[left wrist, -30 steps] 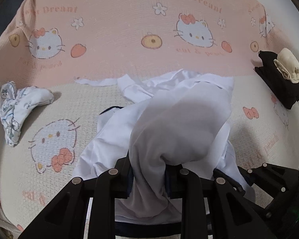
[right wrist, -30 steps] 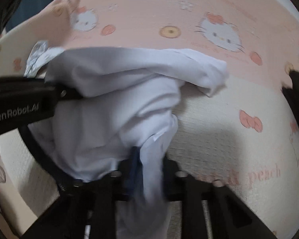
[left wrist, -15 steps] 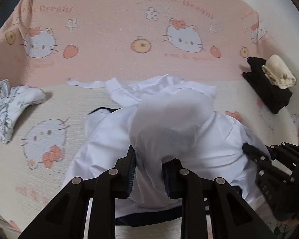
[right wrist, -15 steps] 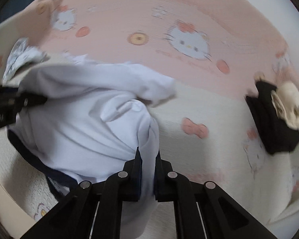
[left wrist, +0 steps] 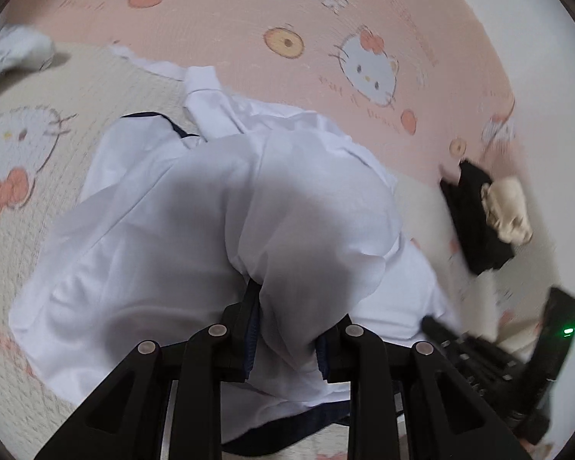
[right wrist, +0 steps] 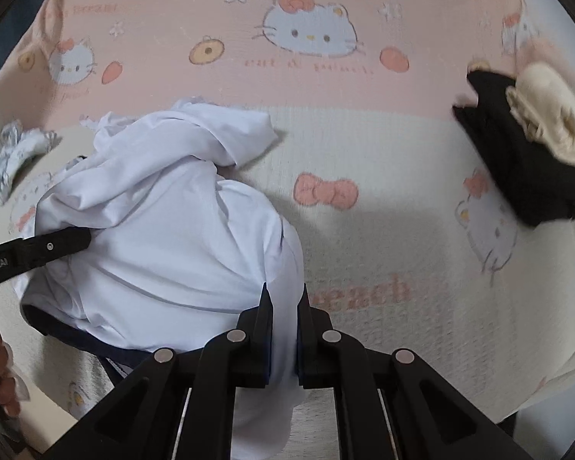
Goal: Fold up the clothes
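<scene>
A white garment with dark navy trim (left wrist: 180,237) lies bunched on the Hello Kitty bed cover (left wrist: 27,145). My left gripper (left wrist: 285,326) is shut on a fold of it, and the cloth bulges over the fingertips. My right gripper (right wrist: 283,306) is shut on another edge of the same white garment (right wrist: 165,237), at its right side. The left gripper's body (right wrist: 38,249) shows at the left of the right wrist view, and the right gripper's body (left wrist: 517,364) shows at the lower right of the left wrist view.
A folded black garment (right wrist: 517,153) with a cream cloth (right wrist: 552,115) on top lies at the right. A small white patterned garment (right wrist: 15,153) lies at the far left. The pink bed cover (right wrist: 287,57) rises behind.
Both grippers have lowered and drawn the white garment toward the near edge. The left view has turned to the right; the right gripper has shifted right, and the garment now lies more spread on the bed.
</scene>
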Action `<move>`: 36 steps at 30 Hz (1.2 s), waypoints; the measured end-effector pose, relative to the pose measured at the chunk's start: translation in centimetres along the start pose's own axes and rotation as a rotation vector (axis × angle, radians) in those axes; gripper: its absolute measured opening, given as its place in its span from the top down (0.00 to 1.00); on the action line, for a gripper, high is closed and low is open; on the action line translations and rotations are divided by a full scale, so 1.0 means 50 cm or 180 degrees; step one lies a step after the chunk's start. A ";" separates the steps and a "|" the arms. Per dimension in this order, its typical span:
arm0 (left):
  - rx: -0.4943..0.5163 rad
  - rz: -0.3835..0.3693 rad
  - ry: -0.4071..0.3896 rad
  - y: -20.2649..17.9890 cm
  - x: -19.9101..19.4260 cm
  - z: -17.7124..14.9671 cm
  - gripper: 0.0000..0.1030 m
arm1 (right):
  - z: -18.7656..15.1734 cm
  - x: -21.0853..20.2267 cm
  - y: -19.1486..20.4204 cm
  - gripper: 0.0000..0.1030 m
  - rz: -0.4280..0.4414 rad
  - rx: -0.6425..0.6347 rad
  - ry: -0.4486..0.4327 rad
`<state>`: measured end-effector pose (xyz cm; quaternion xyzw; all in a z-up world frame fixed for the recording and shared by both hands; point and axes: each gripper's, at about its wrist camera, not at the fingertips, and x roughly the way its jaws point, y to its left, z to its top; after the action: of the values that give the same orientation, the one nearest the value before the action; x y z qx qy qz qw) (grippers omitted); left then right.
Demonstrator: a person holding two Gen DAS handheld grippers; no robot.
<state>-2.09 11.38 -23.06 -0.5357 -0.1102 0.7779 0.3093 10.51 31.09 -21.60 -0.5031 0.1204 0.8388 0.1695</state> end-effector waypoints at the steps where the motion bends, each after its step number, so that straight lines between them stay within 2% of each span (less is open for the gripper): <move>1: -0.0032 -0.0037 -0.0003 0.000 -0.006 0.000 0.79 | 0.000 0.002 -0.005 0.94 0.0072 0.0069 0.0029; 3: -0.0072 -0.0075 -0.0027 -0.003 -0.023 0.000 0.79 | 0.002 -0.002 -0.013 0.89 0.0143 0.0155 0.0040; 6: -0.0138 -0.0119 -0.0109 -0.001 -0.056 -0.001 0.76 | 0.003 -0.019 -0.018 0.73 0.0141 0.0164 -0.0023; 7: -0.0208 -0.0165 -0.0150 0.004 -0.073 -0.005 0.62 | 0.000 -0.029 -0.021 0.63 0.0145 0.0169 -0.0063; 8: -0.0275 -0.0200 -0.0195 0.010 -0.087 -0.006 0.36 | -0.002 -0.039 -0.024 0.54 0.0155 0.0183 -0.0102; 9: -0.0319 -0.0216 -0.0231 0.016 -0.094 -0.002 0.25 | -0.005 -0.049 -0.027 0.51 0.0166 0.0197 -0.0141; 10: -0.0375 -0.0209 -0.0309 0.022 -0.109 -0.006 0.19 | -0.007 -0.059 -0.031 0.48 0.0176 0.0212 -0.0179; 14: -0.0312 0.0016 -0.0456 0.035 -0.147 -0.026 0.19 | -0.026 -0.087 -0.045 0.48 0.0459 0.0407 -0.0174; 21: -0.0108 0.0480 -0.0454 0.043 -0.167 -0.077 0.19 | -0.066 -0.111 -0.021 0.48 0.0597 0.0409 -0.0334; 25: 0.0203 0.0856 -0.0393 0.031 -0.161 -0.106 0.19 | -0.099 -0.097 -0.007 0.48 0.0660 0.0510 -0.0193; 27: 0.0438 0.1044 -0.0388 0.019 -0.155 -0.126 0.19 | -0.111 -0.087 0.013 0.48 0.0606 0.0405 -0.0093; 31: 0.0880 0.1403 -0.0333 -0.002 -0.135 -0.158 0.19 | -0.128 -0.082 0.049 0.47 0.0497 0.0180 -0.0100; 33: 0.0990 0.1477 -0.0306 -0.006 -0.121 -0.163 0.19 | -0.134 -0.077 0.058 0.48 0.0500 0.0152 -0.0085; 36: 0.0911 0.1472 -0.0295 -0.003 -0.108 -0.162 0.19 | -0.134 -0.063 0.057 0.48 0.0525 0.0197 -0.0048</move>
<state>6.51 6.99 -22.10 -0.4613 0.1120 0.8592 0.1908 16.11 25.50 -21.83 -0.4797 0.1860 0.8496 0.1161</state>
